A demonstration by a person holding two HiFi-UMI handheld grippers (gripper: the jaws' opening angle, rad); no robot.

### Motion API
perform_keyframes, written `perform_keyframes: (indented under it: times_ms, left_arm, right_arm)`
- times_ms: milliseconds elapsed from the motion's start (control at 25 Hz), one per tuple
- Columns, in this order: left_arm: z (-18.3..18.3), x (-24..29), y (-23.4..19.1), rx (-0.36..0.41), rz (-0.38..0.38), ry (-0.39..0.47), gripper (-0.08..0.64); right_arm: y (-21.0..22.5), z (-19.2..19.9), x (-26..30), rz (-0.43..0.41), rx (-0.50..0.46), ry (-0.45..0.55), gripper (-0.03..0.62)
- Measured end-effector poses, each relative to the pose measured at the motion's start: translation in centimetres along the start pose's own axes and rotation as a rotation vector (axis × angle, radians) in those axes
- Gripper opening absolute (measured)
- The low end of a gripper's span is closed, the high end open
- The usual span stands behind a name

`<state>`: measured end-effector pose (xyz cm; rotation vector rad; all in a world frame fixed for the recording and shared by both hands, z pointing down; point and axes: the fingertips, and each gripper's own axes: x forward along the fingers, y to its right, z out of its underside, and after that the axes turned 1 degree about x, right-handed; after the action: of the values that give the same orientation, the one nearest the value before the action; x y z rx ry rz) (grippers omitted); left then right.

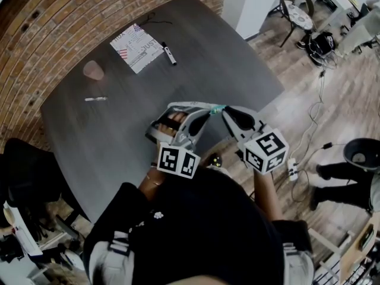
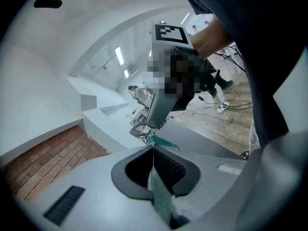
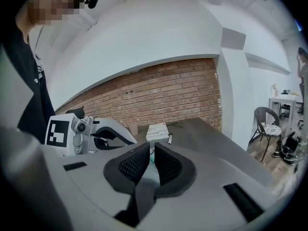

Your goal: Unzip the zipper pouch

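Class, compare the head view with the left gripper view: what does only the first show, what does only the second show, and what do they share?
Only the head view: a flat printed item, a black marker and a pen lying apart on the dark table.
Only the left gripper view: the left gripper's jaws from close up, shut on the green mesh pouch, plus ceiling lights.
Both: the right gripper meeting the pouch's teal end, the table, the brick wall and the wooden floor.
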<state>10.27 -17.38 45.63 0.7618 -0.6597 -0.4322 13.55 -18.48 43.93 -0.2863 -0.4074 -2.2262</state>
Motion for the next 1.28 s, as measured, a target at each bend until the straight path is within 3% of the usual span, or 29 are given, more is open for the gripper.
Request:
perform_keyframes:
  times_ms: [480, 680, 960, 1280]
  left_arm:
    - [-0.6, -0.1, -0.2, 0.015, -0.008, 0.034, 0.006]
    - [-0.8, -0.3, 0.0, 0.014, -0.003, 0.042, 0.006]
    - [-0.9, -0.2, -0.1, -0.013, -0.001, 0.049, 0.006]
    - [-1.2, -0.5, -0.2, -0.044, 0.001, 0.068, 0.005]
  right_arm:
    - [-0.5, 0.4, 0.1, -0.125, 0.238, 0.065, 0.027]
    - [-0.5, 0.2, 0.0, -0.107, 0.237, 0.083, 0.006]
    - [-0.2, 0.1, -0.1, -0.041, 0.104, 0.053, 0.0]
    - [0.3, 0.3, -0.3, 0.023, 0.037, 0.035, 0.0]
